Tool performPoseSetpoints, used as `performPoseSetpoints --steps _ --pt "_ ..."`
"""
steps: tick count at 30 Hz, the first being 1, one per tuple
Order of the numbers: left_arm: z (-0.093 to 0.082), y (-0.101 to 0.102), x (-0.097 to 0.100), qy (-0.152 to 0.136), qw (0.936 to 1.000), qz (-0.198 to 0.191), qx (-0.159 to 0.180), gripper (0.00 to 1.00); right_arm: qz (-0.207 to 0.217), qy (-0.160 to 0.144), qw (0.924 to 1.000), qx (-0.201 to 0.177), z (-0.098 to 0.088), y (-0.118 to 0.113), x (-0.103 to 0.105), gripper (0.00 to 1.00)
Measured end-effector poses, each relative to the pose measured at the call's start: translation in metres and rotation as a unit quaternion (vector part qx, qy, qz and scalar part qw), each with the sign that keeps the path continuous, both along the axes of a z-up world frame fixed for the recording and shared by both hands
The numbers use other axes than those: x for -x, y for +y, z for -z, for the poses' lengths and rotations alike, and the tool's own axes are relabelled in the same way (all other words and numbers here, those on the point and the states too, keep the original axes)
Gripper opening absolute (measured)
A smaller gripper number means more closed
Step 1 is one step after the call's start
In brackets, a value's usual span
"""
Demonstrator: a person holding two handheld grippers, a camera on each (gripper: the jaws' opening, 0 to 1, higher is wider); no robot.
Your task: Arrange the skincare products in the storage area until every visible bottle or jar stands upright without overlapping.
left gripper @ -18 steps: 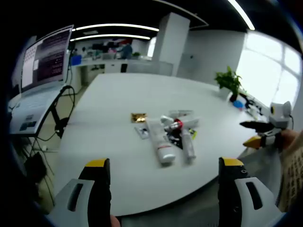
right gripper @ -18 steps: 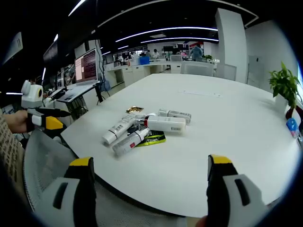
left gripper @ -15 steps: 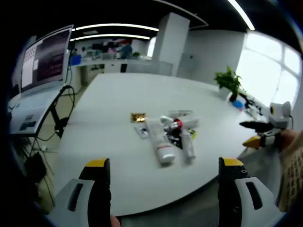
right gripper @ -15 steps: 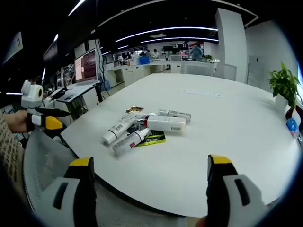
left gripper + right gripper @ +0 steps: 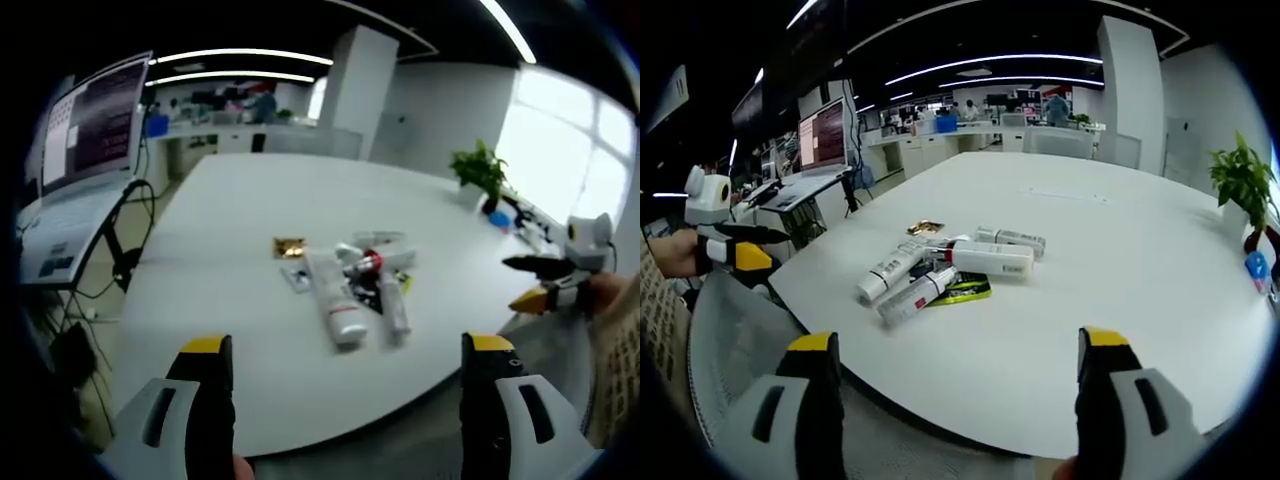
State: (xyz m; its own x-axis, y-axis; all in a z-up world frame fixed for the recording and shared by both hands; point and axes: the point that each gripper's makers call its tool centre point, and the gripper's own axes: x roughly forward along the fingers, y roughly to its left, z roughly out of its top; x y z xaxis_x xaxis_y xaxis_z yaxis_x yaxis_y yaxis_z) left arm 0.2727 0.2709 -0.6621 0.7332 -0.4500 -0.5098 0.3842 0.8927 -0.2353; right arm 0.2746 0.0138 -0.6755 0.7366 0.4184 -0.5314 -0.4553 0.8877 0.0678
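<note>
Yellow-tipped fingers of the left gripper (image 5: 340,345) and the right gripper (image 5: 952,340) stand spread wide and hold nothing, both back from the near edge of the white bench (image 5: 1160,300). Well ahead lies a heap of skincare tubes (image 5: 940,272): all flat, several crossing, over a green sachet (image 5: 965,292). No step has begun; the next move likely calls for reaching in and lifting one outer tube (image 5: 336,300) upright. Bare bench surrounds the heap, giving ample room.
</note>
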Motion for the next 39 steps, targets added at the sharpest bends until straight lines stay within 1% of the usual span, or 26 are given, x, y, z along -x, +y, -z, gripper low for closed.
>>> performPoseSetpoints --steps 11,12,14,16,21,25,27,28,32,33,36,37,39 --pt "0.005 0.001 0.000 0.008 0.9999 0.007 -0.010 0.91 0.005 -0.004 1.0000 -0.004 -0.002 -0.001 -0.001 0.98" --pt "0.006 0.001 0.000 0.011 0.9999 0.008 -0.010 0.91 0.006 -0.004 1.0000 -0.004 -0.002 -0.002 -0.001 0.97" --pt "0.011 0.003 0.000 0.030 0.9995 -0.001 -0.012 0.90 0.007 -0.005 1.0000 -0.005 -0.002 -0.002 -0.001 0.97" --pt "0.014 0.004 -0.002 0.037 0.9992 -0.003 -0.013 0.91 0.007 -0.006 1.0000 -0.004 -0.002 -0.002 -0.001 0.97" --pt "0.014 0.004 0.001 0.034 0.9992 -0.002 -0.018 0.89 0.009 -0.009 0.9999 -0.003 -0.002 -0.004 -0.002 0.97" --pt "0.013 0.003 0.001 0.031 0.9994 -0.001 -0.018 0.89 0.006 -0.004 0.9999 -0.009 -0.003 -0.002 -0.001 0.96" --pt "0.013 0.003 0.000 0.030 0.9994 -0.001 -0.017 0.89 0.006 0.006 0.9989 -0.046 -0.006 0.004 -0.001 0.96" --pt "0.013 0.003 0.000 0.030 0.9994 -0.001 -0.016 0.89 0.011 0.005 0.9978 -0.066 -0.010 0.003 -0.004 0.95" --pt "0.012 0.003 0.000 0.025 0.9995 0.000 -0.019 0.88 0.007 0.013 0.9969 -0.077 -0.010 0.001 -0.006 0.90" --pt "0.011 0.003 0.000 0.023 0.9995 0.000 -0.021 0.88 0.005 0.014 0.9971 -0.075 -0.010 0.002 -0.007 0.90" --pt "0.011 0.003 0.000 0.019 0.9995 0.001 -0.025 0.88 -0.013 0.003 0.9981 -0.059 -0.013 0.005 -0.012 0.88" --pt "0.011 0.004 0.000 0.018 0.9995 0.003 -0.027 0.88 -0.025 -0.003 0.9982 -0.055 -0.015 0.007 -0.015 0.87" --pt "0.011 0.004 -0.001 0.016 0.9995 0.004 -0.027 0.88 -0.034 -0.010 0.9982 -0.048 -0.017 0.007 -0.023 0.86"
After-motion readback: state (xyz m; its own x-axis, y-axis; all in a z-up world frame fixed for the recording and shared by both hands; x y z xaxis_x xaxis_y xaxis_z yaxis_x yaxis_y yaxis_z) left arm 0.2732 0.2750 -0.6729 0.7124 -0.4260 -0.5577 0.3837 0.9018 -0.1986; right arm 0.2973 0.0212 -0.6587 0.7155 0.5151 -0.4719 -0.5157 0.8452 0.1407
